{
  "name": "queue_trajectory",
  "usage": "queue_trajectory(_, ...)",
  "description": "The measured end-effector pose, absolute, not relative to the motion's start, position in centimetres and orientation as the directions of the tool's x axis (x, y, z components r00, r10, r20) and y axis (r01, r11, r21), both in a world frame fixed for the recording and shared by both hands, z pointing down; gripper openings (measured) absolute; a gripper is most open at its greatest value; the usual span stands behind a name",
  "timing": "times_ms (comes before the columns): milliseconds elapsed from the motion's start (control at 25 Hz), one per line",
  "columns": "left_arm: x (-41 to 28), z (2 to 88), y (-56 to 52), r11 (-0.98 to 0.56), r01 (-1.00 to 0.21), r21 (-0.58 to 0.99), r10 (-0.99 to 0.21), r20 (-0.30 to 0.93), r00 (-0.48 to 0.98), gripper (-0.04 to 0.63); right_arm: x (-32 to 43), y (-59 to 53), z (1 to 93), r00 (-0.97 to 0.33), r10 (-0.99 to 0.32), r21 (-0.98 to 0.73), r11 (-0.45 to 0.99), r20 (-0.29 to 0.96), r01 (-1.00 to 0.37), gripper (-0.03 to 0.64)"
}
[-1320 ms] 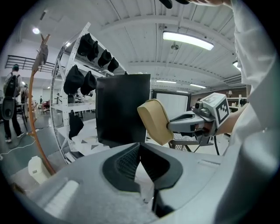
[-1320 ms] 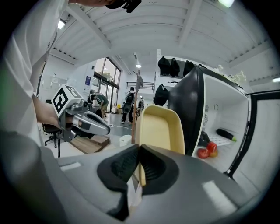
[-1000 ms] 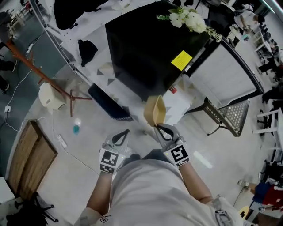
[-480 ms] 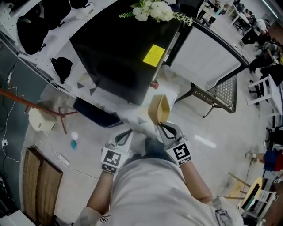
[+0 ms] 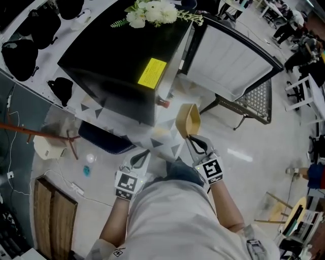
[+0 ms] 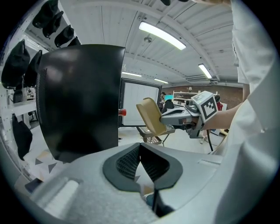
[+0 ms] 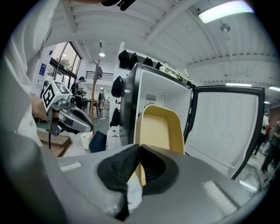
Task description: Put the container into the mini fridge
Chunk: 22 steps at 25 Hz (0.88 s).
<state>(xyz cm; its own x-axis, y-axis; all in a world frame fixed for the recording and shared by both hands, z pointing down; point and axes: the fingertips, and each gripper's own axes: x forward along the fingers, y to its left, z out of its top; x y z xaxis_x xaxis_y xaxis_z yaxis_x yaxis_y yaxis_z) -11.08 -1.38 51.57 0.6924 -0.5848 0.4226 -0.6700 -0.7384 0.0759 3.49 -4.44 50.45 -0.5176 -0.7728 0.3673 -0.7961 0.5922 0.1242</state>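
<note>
A tan plastic container [image 5: 188, 120] stands on edge in the air, my right gripper [image 5: 196, 142] shut on its near rim. Its hollow yellow inside [image 7: 159, 131] faces the right gripper view. The black mini fridge [image 5: 119, 61] stands ahead with its door [image 5: 231, 61] swung open to the right; its white interior [image 7: 151, 98] shows beyond the container. My left gripper [image 5: 140, 159] is shut and holds nothing, low at the left, and its view shows the container [image 6: 151, 116] and the right gripper [image 6: 175, 117] off to the right.
White flowers [image 5: 152, 11] lie on the fridge top, and a yellow sticker [image 5: 152, 72] is on its side. A metal mesh chair [image 5: 254, 104] stands right of the door. A dark bag [image 5: 101, 139], a wooden rack [image 5: 45, 133] and a wooden panel [image 5: 51, 216] sit at the left.
The fridge and open door have come nearer and shifted left in the head view. The container has stayed in the right gripper and risen slightly toward the opening.
</note>
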Motion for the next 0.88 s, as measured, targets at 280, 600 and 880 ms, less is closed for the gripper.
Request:
queue_trajectory(280, -9.5, 51.8, -3.5, -0.726, -0.684, 0.066, -0.588, 0.456, 0.668, 0.009, 6.5, -8.2, 51.6, -0.510, -0.768, 0.124, 0.592, 0.388, -0.796, 0.012)
queue_trajectory(600, -9.0, 52.1, -6.0, -0.679, -0.732, 0.058, -0.618, 0.492, 0.613, 0.009, 7.9, -13.2, 52.1, -0.541, -0.739, 0.184, 0.644, 0.402, -0.743, 0.013)
queue_trajectory(880, -8.9, 52.0, -8.0, -0.623, -0.782, 0.035, -0.661, 0.510, 0.550, 0.009, 8.4, -18.5, 52.1, -0.556, -0.714, 0.312, 0.693, 0.426, -0.650, 0.014)
